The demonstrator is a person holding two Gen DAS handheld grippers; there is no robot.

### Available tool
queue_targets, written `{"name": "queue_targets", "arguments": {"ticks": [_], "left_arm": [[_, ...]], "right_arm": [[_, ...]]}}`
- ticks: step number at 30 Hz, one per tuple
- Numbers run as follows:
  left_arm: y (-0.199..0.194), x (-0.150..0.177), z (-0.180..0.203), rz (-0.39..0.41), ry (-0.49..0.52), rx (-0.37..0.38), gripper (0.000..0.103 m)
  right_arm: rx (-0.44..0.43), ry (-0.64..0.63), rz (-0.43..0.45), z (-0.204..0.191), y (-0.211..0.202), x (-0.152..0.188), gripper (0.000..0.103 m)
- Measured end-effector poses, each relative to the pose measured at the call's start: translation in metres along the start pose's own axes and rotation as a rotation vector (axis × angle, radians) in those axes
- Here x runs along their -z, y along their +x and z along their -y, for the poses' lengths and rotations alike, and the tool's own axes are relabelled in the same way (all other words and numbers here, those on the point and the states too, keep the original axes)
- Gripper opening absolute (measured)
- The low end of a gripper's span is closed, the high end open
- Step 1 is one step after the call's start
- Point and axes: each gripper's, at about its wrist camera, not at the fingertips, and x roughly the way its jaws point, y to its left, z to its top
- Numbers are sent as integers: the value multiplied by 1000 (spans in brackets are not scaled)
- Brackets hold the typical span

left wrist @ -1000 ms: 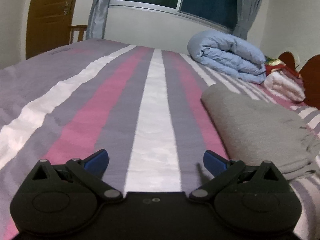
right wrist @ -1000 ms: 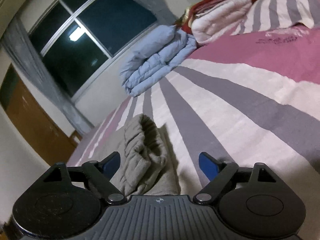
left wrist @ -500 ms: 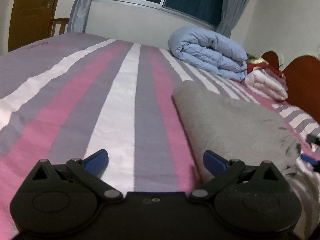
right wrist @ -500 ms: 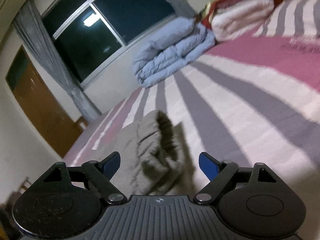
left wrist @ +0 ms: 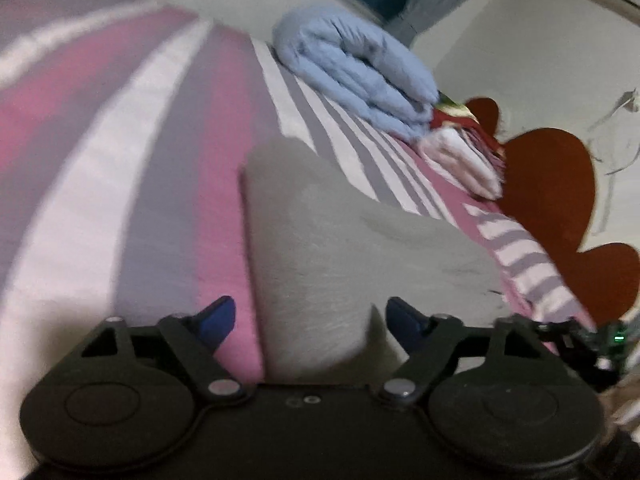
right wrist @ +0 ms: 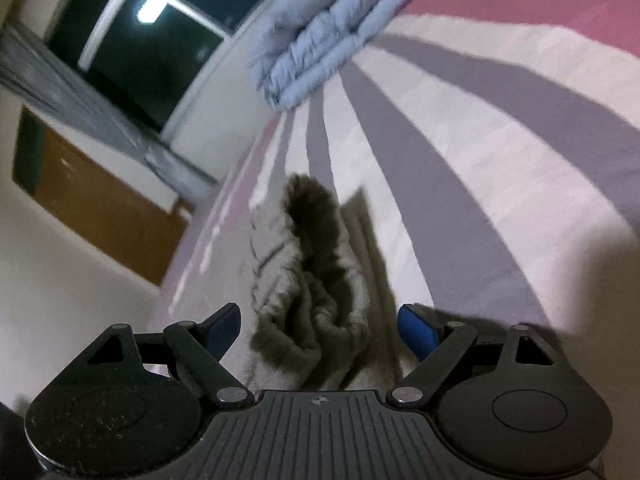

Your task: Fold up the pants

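Grey pants (left wrist: 352, 248) lie folded flat on the striped bed. My left gripper (left wrist: 310, 320) is open, with the near folded edge of the pants between its blue fingertips. In the right wrist view the pants' open ruffled waistband end (right wrist: 312, 276) stands up between the fingertips of my right gripper (right wrist: 320, 326), which is open. The right gripper's body shows at the far right of the left wrist view (left wrist: 592, 344).
A pink, grey and white striped bedsheet (left wrist: 120, 160) covers the bed. A folded blue duvet (left wrist: 356, 72) and a pink-white blanket stack (left wrist: 460, 160) sit at the far side, by a red-brown headboard (left wrist: 560, 192). A window (right wrist: 140, 28) and a wooden door (right wrist: 100, 208) stand behind.
My left gripper has swung right and closed in over the pants' folded edge. My right gripper has moved closer to the waistband end. Both views are blurred by motion.
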Motion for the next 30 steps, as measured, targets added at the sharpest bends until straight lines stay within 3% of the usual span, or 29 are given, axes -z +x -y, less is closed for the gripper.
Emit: {"name": "queue_targets", "arguments": {"ticks": [4,9,10,12,13,14,17,22,26,30], "left_arm": [[20,-4,-10,-55,0,56,58],[39,-10,-29,-103,-89,186,55],[43,-10,-31,-110,-103,206,50],[50,-11,-31,-144,-94,213,42],[52,-12,-32,-156,-102,213,31],[52,-13,-34,-161,-122,221,28],[45,-10,-36,-126,-140,244,17],[25,-20,-32,-36,-157,303,15],[17,-58,-29,8,-109,280,15],[23,-108,-34,46,-47,236,15]], "right_arm": [[-54,8,-37,7,10,-5,85],[-87,-5,-78,7,28,-10,85],[-90,-6,-85,6,32,-10,84],[-83,-23,-106,2,41,-11,75],[-72,-35,-119,0,45,-13,70],[-55,-46,-129,-3,46,-12,58],[-62,-83,-143,-10,42,-17,50],[-128,-167,-119,-38,31,-31,47],[-174,-216,-104,-64,45,-54,47],[-209,-226,-86,-81,85,-77,47]]}}
